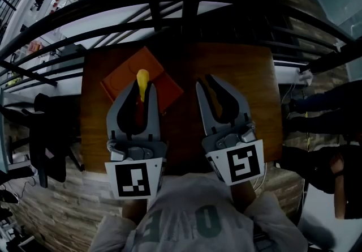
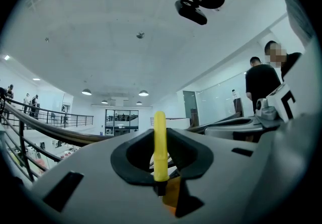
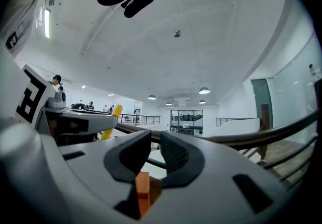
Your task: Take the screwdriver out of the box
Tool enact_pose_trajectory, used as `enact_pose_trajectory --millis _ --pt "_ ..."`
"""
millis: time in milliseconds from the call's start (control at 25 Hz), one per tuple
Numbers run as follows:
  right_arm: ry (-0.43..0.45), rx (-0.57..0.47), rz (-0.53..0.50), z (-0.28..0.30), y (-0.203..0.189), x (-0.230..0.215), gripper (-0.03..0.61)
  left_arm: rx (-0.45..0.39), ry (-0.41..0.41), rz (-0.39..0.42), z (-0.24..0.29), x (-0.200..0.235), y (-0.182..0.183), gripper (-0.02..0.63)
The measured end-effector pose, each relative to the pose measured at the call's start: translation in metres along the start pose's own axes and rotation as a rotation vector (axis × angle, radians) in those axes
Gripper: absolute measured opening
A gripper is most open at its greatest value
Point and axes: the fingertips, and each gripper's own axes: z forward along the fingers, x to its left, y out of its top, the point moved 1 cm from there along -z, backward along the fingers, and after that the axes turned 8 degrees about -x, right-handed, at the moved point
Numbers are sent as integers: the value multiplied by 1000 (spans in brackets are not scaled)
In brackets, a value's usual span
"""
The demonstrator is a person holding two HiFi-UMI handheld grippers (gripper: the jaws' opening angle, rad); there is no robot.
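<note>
**Extraction stage, seen from beside the desk.** The left tongs (image 1: 141, 91) are gripping the screwdriver (image 1: 142, 77) along their own line. Their jaws are closed on it just below the yellow handle, which is sticking out past the tips. These tongs are pointing level toward the railing (image 1: 186, 13). The screwdriver is hanging in the air over the orange box (image 1: 119, 79) and appears to be touching it nowhere. The box is lying flat near the desk's far left corner, skewed to the edges; whether its lid is standing open cannot be told. The right tongs (image 1: 205, 81) are hovering just beside the left pair, over the middle of the desk. Their jaws are standing a narrow slit apart and holding nothing.

**Progress.** The taking-out is looking as good as done. What seems to be remaining is carrying the tool away from the box and laying it down, probably on the wood toward the desk's right edge.

**Surroundings.** The desk (image 1: 249, 69) is showing a dark wooden top. The black railing is running close behind its far edge. Beyond it a large white hall is opening out, with round ceiling lamps (image 2: 86, 91) glowing. A person in dark clothes (image 2: 260, 84) is standing off to the right.
</note>
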Motion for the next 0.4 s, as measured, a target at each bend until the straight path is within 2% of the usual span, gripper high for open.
enact_pose_trajectory --millis 400 --pt "3 13 -7 -5 -5 -2 63 4 11 15 -3 4 -2 82"
